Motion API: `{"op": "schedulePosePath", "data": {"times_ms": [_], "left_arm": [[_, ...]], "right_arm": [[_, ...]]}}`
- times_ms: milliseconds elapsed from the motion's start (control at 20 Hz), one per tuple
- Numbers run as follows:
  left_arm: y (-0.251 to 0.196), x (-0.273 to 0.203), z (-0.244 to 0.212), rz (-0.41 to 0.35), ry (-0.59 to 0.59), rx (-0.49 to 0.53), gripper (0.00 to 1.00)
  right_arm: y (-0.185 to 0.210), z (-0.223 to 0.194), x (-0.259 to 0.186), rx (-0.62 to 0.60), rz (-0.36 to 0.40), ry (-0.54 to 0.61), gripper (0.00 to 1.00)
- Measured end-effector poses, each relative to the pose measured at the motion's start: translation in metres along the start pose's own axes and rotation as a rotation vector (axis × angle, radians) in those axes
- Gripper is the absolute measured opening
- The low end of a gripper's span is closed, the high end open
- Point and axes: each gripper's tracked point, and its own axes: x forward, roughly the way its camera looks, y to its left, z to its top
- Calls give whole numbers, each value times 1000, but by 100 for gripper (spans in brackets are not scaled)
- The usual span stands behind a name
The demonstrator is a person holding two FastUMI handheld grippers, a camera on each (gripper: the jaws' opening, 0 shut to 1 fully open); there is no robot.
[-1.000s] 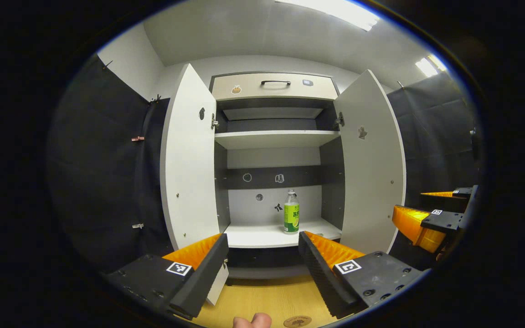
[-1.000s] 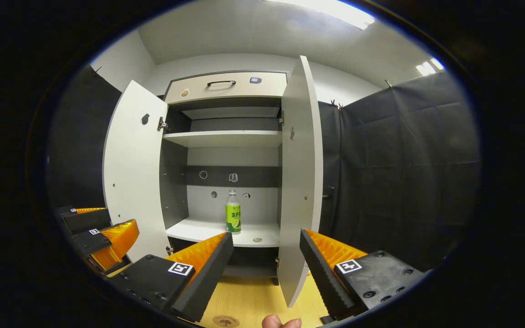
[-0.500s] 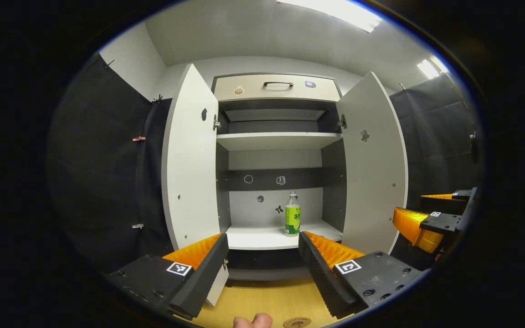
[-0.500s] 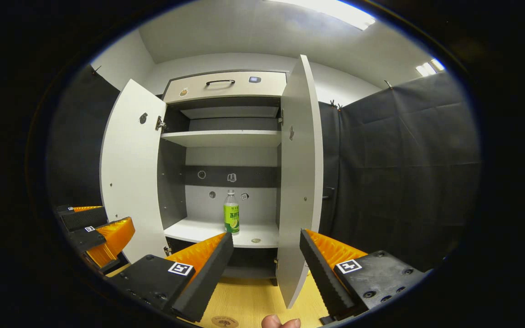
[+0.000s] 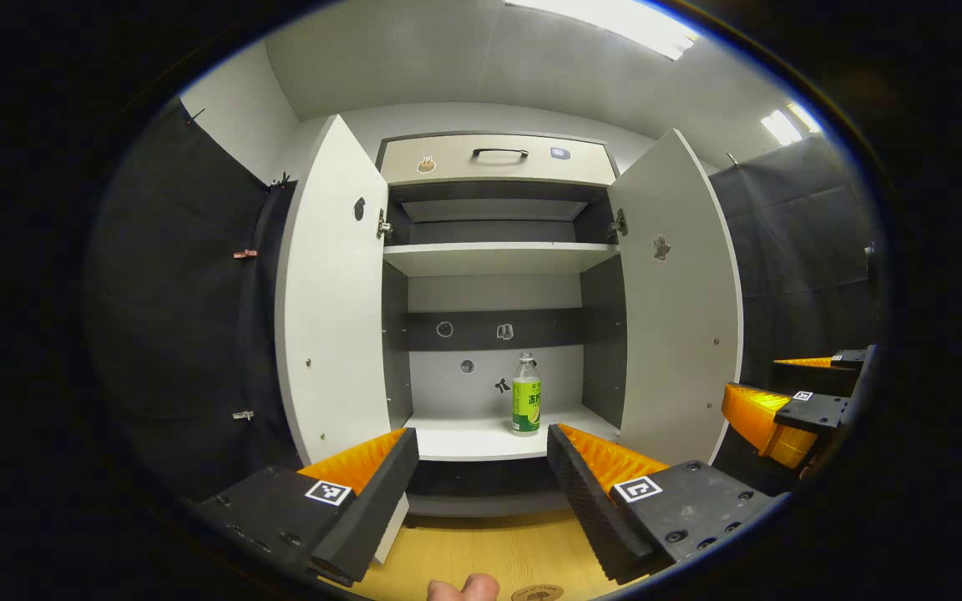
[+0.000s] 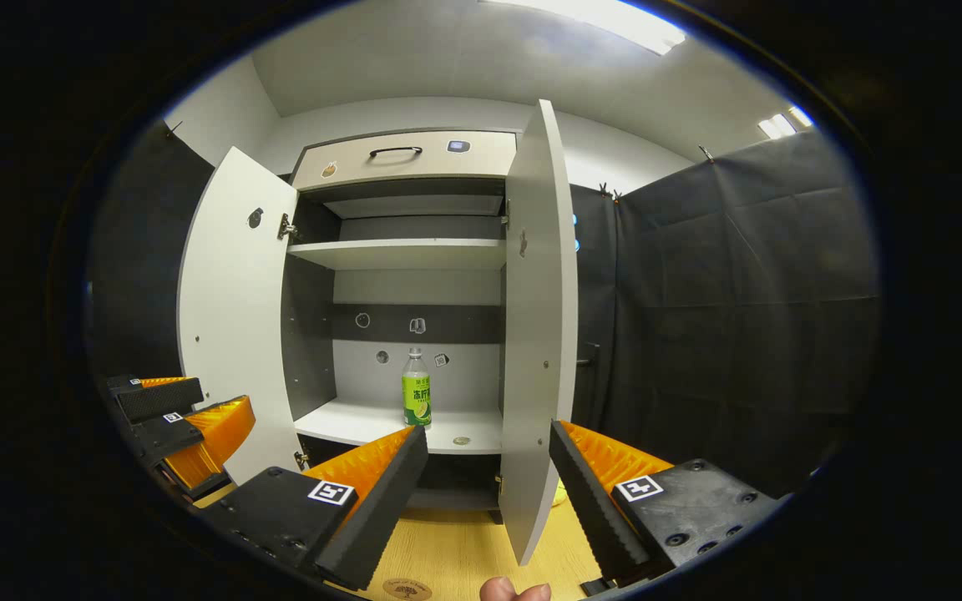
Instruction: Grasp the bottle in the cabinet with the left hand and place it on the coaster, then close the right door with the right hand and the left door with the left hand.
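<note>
Open cabinet (image 5: 493,159) seen from in front, used here as the landmark. The bottle (image 5: 526,406) stands upright on the cabinet's lower shelf (image 5: 481,438), toward the right half of it and close to the back panel; in the right gripper view the same bottle (image 6: 416,400) stands near the shelf's middle, with a small round disc (image 6: 462,440) lying on the shelf in front of it. Both doors stand open: the left door (image 5: 332,292) and the right door (image 5: 677,292) swing outward from the cabinet's sides. The left gripper (image 5: 481,463) is held in front of the cabinet, below the shelf edge, jaws spread wide and holding nothing. The right gripper (image 6: 488,467) is likewise spread and empty, its fingers straddling the lower edge of the right door (image 6: 538,334) without touching it. The coaster (image 5: 538,593) lies on the wooden surface (image 5: 489,551) before the cabinet.
</note>
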Motion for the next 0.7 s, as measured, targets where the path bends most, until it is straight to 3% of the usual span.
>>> {"op": "schedulePosePath", "data": {"times_ms": [300, 700], "left_arm": [[-36, 54, 0, -66, 6, -12, 98], [-66, 159, -6, -85, 19, -12, 98]], "right_arm": [[-49, -1, 4, -2, -54, -5, 98], [-114, -8, 24, -19, -102, -1, 97]]}}
